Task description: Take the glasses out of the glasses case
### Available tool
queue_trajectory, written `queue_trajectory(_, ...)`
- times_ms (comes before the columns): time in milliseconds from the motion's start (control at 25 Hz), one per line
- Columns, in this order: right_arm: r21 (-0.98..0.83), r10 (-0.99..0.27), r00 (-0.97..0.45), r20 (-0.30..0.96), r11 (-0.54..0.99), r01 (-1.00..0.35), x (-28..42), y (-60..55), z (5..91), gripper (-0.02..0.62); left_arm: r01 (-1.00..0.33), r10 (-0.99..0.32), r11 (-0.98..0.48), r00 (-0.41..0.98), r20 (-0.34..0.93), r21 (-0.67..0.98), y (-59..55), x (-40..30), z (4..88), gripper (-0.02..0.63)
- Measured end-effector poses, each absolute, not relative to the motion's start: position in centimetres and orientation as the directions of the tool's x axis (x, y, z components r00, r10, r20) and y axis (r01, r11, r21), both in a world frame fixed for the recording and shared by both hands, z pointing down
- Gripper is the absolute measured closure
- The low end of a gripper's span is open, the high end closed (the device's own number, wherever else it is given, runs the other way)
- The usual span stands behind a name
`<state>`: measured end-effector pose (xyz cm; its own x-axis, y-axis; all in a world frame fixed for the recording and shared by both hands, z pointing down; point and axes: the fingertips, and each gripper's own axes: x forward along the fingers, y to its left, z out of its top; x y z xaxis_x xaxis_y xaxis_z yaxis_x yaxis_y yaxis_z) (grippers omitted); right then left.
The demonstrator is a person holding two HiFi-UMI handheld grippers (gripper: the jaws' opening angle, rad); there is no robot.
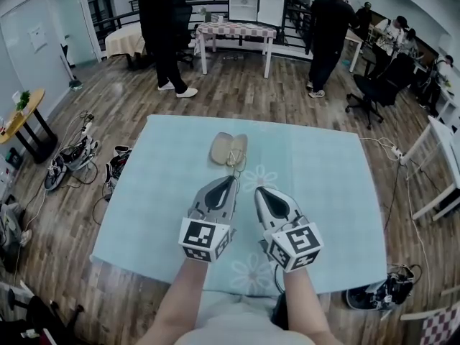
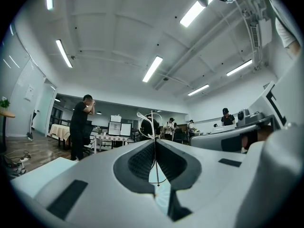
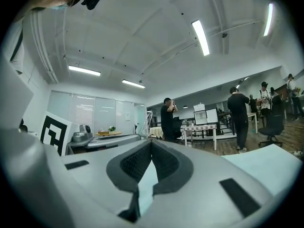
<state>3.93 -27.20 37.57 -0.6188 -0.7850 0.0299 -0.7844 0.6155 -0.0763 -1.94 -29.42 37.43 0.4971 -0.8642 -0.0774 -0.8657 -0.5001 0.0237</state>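
The open tan glasses case (image 1: 221, 149) lies on the light blue tablecloth (image 1: 330, 192) at the far middle of the table. Thin wire glasses (image 1: 236, 164) sit just at the near edge of the case, at the tip of my left gripper (image 1: 233, 180). In the left gripper view the wire frame (image 2: 151, 122) stands pinched between the shut jaws of the left gripper (image 2: 154, 142) and pokes out past them. My right gripper (image 1: 257, 191) rests beside the left one, a little nearer to me. The right gripper (image 3: 151, 143) is shut with nothing in its jaws.
Cables, shoes and bags (image 1: 72, 157) litter the wood floor left of the table. A white table (image 1: 442, 164) stands at the right. Two people (image 1: 164, 27) stand beyond the table near other tables (image 1: 237, 31), and an office chair (image 1: 381, 85) is at the back right.
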Motion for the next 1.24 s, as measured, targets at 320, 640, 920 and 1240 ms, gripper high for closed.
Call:
queue_trajectory(320,-0.060,-0.793,-0.610,0.006,0.608,-0.791,3.5,-27.0,36.8,0.588,-0.864,-0.862,-0.504,0.500,-0.090,0.028,-29.1,-2.0,37.1,0.589)
queue_trajectory(640,-0.054,-0.807,-0.591,0.013,0.589,-0.806,4.0,-27.6,36.6,0.588,-0.859,-0.858,-0.509,0.504,-0.095,0.042,-29.3,-2.1,36.7,0.589)
queue_trajectory(920,-0.053,-0.810,-0.587,0.012,0.586,-0.809,4.2,-27.4,36.8,0.588,-0.857,-0.856,-0.513,0.507,-0.099,0.047,-28.9,-2.1,36.8,0.589)
queue_trajectory(1240,-0.053,-0.803,-0.596,0.012,0.594,-0.803,3.9,-26.9,36.3,0.588,-0.857,-0.856,-0.512,0.506,-0.108,0.048,-28.4,-2.2,35.9,0.589)
